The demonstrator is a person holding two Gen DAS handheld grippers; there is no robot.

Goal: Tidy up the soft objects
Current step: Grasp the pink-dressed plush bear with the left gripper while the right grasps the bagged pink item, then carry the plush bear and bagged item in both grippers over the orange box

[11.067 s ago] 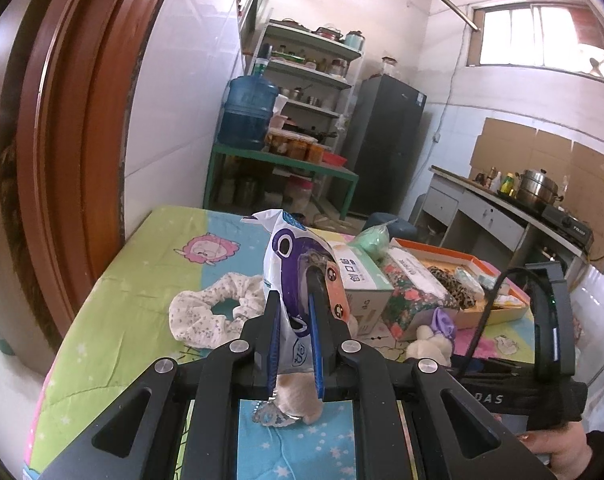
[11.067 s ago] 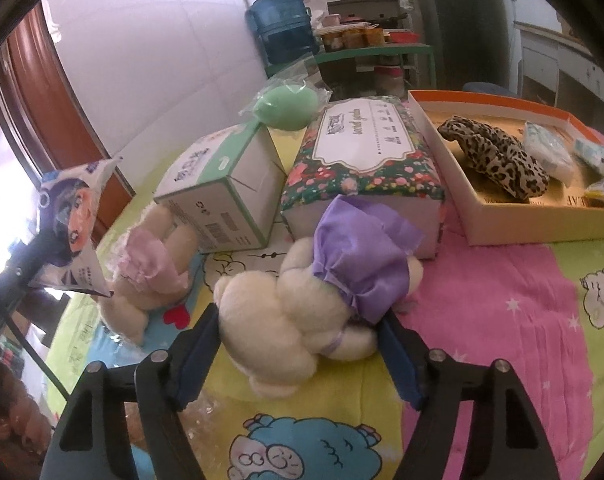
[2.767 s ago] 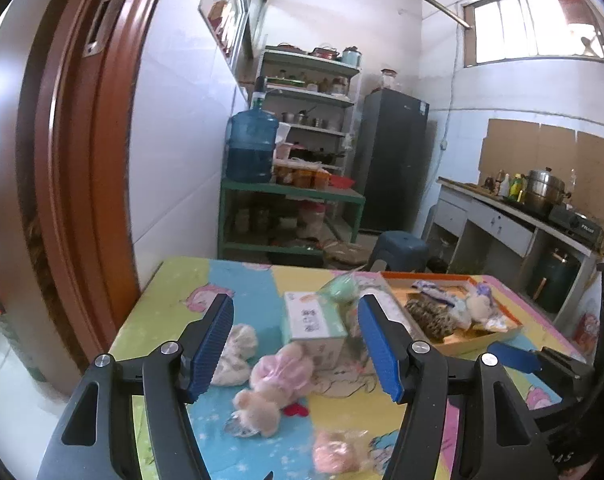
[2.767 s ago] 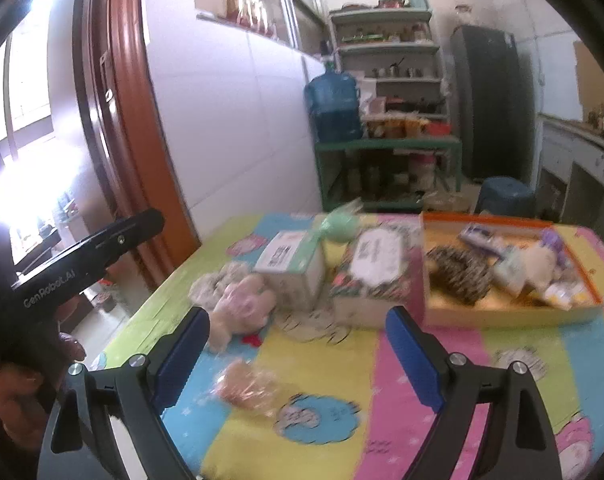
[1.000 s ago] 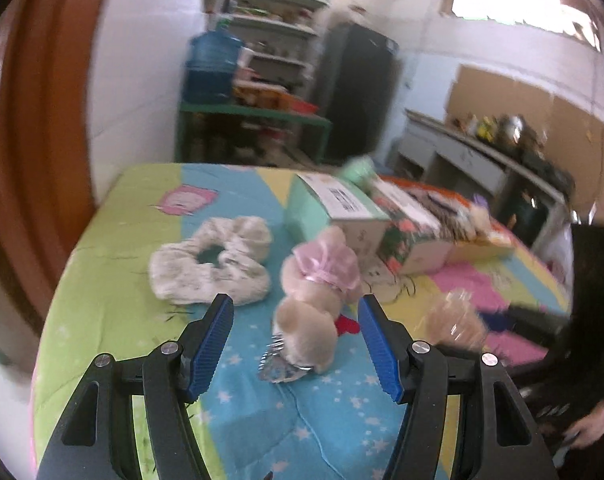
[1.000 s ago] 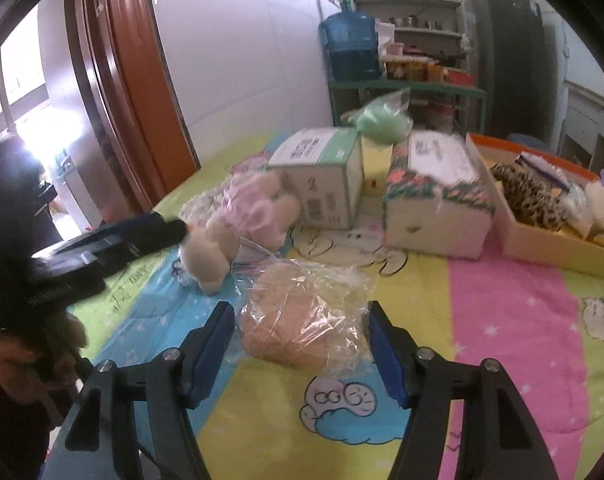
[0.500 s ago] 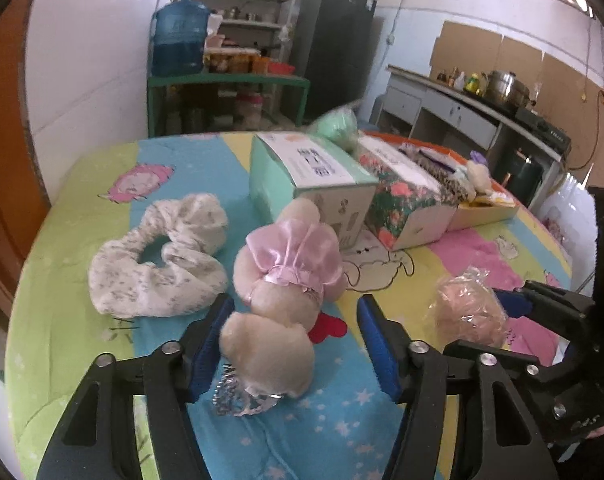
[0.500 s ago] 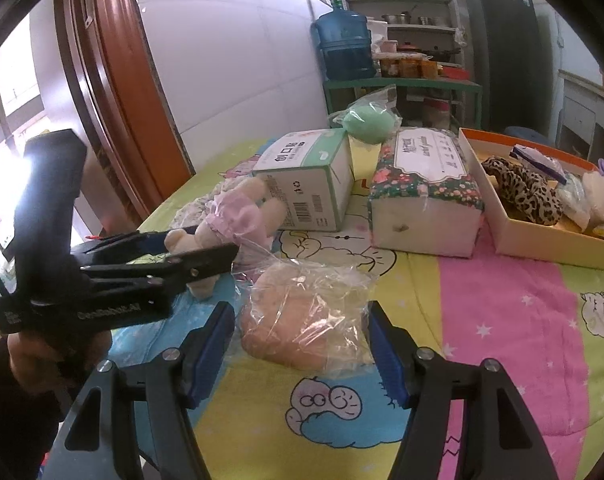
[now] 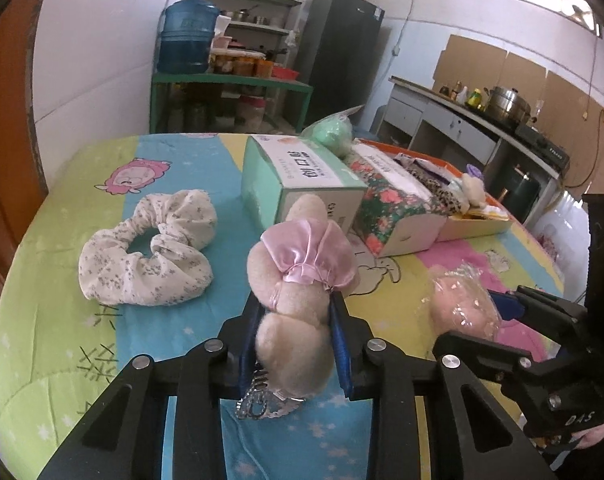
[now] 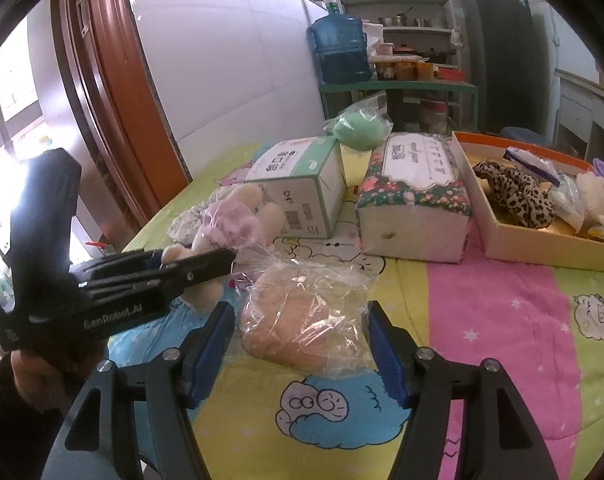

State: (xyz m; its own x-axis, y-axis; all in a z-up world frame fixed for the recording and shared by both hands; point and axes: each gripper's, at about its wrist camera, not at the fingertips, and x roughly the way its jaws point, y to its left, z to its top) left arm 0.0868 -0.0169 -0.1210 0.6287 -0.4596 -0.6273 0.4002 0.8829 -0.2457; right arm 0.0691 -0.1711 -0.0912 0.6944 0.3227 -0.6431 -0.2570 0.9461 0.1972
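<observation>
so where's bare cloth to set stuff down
Bare: the pink stripe in front of the orange tray, and the green edge left of the scrunchie. Crowded: around the plush, bagged sponge, and both boxes.

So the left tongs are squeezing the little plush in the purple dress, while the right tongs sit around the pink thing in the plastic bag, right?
Nearly. The dress is pink, not purple: the left wrist view shows the left tongs, which have just been closing, pressing on the plush in the pink dress. The right tongs do sit around the pink thing in the plastic bag.
</observation>
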